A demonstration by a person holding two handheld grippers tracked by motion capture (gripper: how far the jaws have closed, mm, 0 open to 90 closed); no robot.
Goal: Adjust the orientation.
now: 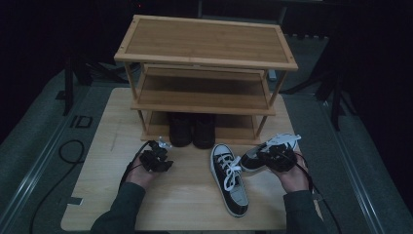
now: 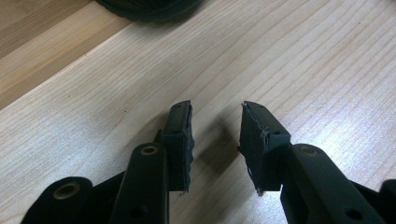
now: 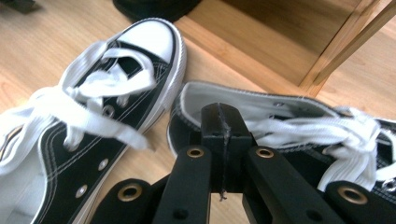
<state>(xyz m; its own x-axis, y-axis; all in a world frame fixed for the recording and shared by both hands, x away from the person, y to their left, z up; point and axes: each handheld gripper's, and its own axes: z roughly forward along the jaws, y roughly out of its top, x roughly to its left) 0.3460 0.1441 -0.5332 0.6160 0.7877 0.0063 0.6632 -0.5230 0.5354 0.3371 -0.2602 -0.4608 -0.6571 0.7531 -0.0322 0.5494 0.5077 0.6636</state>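
Beside the laced sneaker (image 1: pixel 229 178) on the tabletop (image 1: pixel 185 204), the right hand-held gripper (image 3: pixel 223 122) pinches the second sneaker's (image 3: pixel 299 126) heel collar; the left hand-held gripper (image 2: pixel 215 122) is spread, empty.

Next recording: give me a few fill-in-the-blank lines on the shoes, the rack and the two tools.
1. The right tool is shut on the collar of a black-and-white ____.
2. The left tool is ____, with bare table between its pads.
3. The dark pair stands on the rack's ____ shelf.
4. The other sneaker lies on the table with its toe toward the ____.

Missing words: sneaker; open; bottom; rack
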